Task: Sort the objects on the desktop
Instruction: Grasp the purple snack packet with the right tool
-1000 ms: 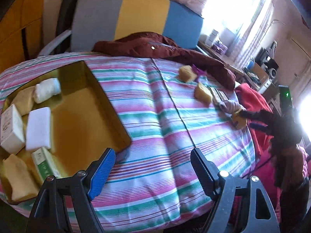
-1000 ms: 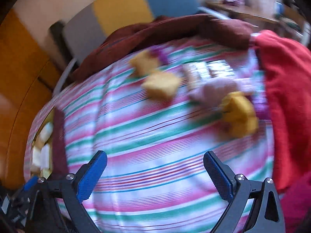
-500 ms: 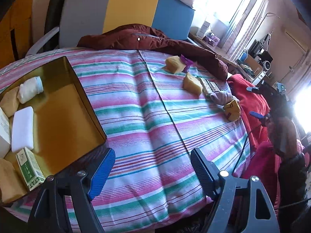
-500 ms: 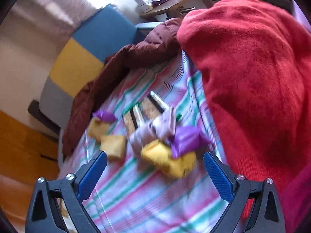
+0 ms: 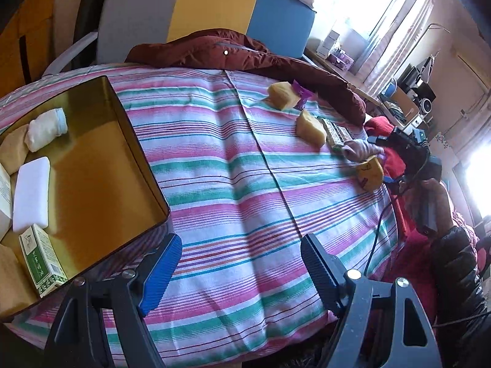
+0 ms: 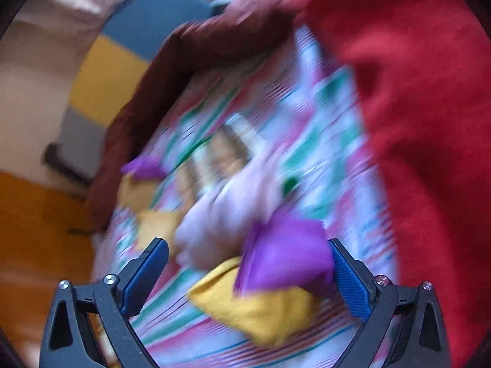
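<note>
In the left wrist view my left gripper (image 5: 241,263) hangs open over the striped cloth (image 5: 233,184), with nothing between its fingers. Left of it is a gold tin (image 5: 135,150) holding a white roll (image 5: 46,128), a white sponge (image 5: 30,193), a green box (image 5: 41,260) and tan cloths. At the cloth's far right my right gripper (image 5: 382,159) straddles a yellow pouch (image 5: 371,173). The right wrist view is blurred. There my right gripper (image 6: 245,245) is open around that yellow pouch (image 6: 254,309) and its purple part (image 6: 285,263), beside a lilac cloth (image 6: 221,214).
Two more yellow pouches (image 5: 282,95) (image 5: 310,127) and a snack packet (image 5: 336,133) lie near a dark red jacket (image 5: 233,55). A red garment (image 6: 414,107) crowds the table's right edge. A chair (image 5: 211,9) stands behind. A person's dark sleeve (image 5: 457,263) is at the right.
My right gripper has rolled and come down close to the yellow and purple pouch, which now lies between its fingers. The left gripper has stayed open and almost still.
</note>
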A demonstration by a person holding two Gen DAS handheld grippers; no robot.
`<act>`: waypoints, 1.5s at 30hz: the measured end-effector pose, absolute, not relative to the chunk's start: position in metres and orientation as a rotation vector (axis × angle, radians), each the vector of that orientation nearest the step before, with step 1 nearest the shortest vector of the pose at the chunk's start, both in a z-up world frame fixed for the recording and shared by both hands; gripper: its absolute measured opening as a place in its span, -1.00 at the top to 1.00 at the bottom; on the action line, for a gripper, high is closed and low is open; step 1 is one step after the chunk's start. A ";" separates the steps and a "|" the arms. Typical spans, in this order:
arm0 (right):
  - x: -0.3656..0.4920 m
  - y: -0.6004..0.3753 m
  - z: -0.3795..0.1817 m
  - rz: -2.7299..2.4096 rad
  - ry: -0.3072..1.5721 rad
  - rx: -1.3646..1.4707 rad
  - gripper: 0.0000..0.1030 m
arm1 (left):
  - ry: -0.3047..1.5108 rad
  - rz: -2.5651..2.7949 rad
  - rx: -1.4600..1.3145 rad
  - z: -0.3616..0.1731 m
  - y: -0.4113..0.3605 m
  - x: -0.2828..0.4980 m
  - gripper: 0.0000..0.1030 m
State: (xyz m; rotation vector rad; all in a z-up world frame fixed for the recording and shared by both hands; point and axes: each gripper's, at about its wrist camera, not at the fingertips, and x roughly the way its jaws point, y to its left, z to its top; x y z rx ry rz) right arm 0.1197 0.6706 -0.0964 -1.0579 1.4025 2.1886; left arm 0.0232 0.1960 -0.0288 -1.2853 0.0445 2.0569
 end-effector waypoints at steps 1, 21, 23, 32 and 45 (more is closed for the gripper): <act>0.115 0.664 -0.092 2.252 1.415 -1.071 -0.98 | 0.043 2.054 -1.286 -0.029 0.196 0.023 -0.57; 0.123 0.654 -0.062 2.398 1.363 -0.920 -0.97 | 0.124 2.034 -1.307 -0.036 0.212 0.029 -0.57; 0.126 0.656 -0.065 2.332 1.299 -0.964 -0.91 | 0.145 2.031 -1.306 -0.036 0.218 0.030 -0.57; 0.106 0.645 -0.086 2.199 0.985 -1.238 -0.33 | 0.214 2.031 -1.272 -0.030 0.249 0.026 -0.57; 0.080 0.629 -0.097 2.197 0.748 -1.361 -0.31 | 0.246 2.001 -1.221 -0.022 0.299 0.015 -0.57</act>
